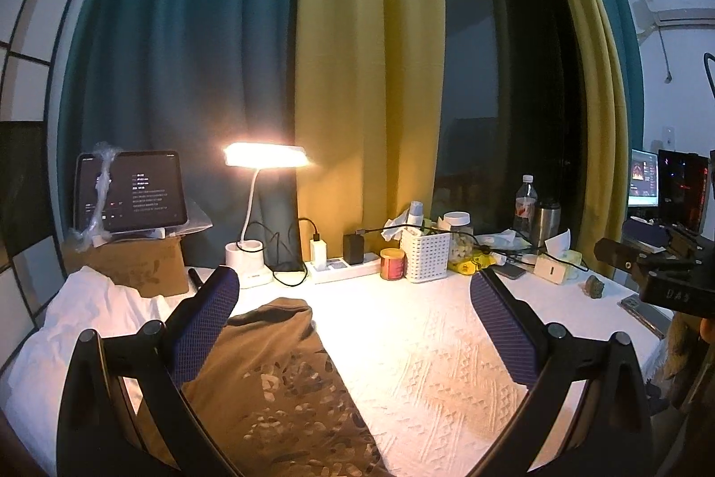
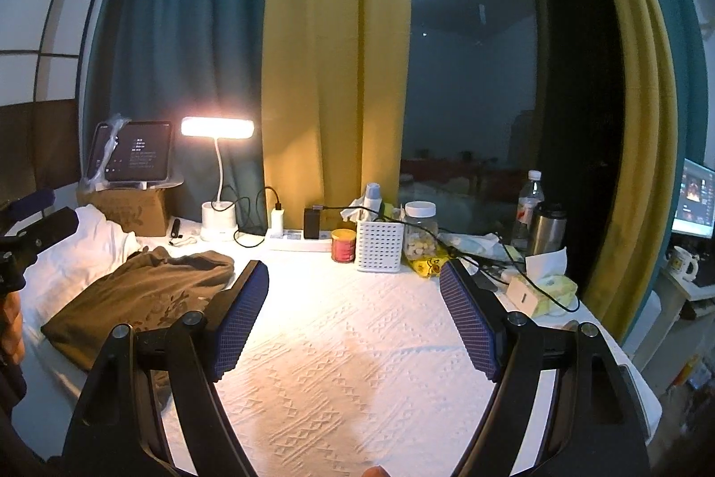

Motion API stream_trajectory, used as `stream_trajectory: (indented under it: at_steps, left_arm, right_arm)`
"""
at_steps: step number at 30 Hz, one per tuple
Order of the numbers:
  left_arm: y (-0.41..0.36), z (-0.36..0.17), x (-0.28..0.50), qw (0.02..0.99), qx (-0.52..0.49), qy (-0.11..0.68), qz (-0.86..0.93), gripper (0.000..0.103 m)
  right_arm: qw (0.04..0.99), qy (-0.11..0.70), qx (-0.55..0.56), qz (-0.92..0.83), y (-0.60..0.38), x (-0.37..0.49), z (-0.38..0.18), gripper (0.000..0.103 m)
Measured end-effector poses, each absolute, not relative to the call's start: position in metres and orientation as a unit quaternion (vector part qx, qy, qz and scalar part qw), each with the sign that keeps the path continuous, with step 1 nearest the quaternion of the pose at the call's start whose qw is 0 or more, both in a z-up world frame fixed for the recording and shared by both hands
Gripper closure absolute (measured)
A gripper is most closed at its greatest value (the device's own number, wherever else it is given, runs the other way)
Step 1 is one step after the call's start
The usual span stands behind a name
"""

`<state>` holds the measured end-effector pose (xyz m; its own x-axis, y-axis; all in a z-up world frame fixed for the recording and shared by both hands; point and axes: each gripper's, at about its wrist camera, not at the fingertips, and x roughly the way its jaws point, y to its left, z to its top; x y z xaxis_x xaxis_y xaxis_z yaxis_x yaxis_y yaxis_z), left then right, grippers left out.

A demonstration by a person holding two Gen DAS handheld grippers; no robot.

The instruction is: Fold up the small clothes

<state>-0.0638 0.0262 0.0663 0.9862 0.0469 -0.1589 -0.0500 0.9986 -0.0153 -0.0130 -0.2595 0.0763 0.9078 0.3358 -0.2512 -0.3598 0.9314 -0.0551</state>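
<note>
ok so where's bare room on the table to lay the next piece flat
The white textured tablecloth is bare right of the brown printed garment, in front of the white slotted basket. The back edge is crowded, from the lit desk lamp to the tissue pack.

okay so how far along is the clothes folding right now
Done: the brown garment lies in a compact folded-looking bundle on the white textured cloth. In hand: nothing; the left gripper and right gripper are both open above the table. Left: the crumpled white garment by the cardboard box looks unfolded.
</note>
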Motion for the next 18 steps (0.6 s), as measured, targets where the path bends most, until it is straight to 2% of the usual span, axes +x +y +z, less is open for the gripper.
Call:
stream_trajectory:
  at_steps: [18]
  left_arm:
    - [0.0337,0.0652,-0.0649,0.996,-0.016,0.081,0.032,0.001]
  right_arm:
    - [0.971,0.132,-0.054,0.190,-0.2493,-0.0066,0.0698,0.021]
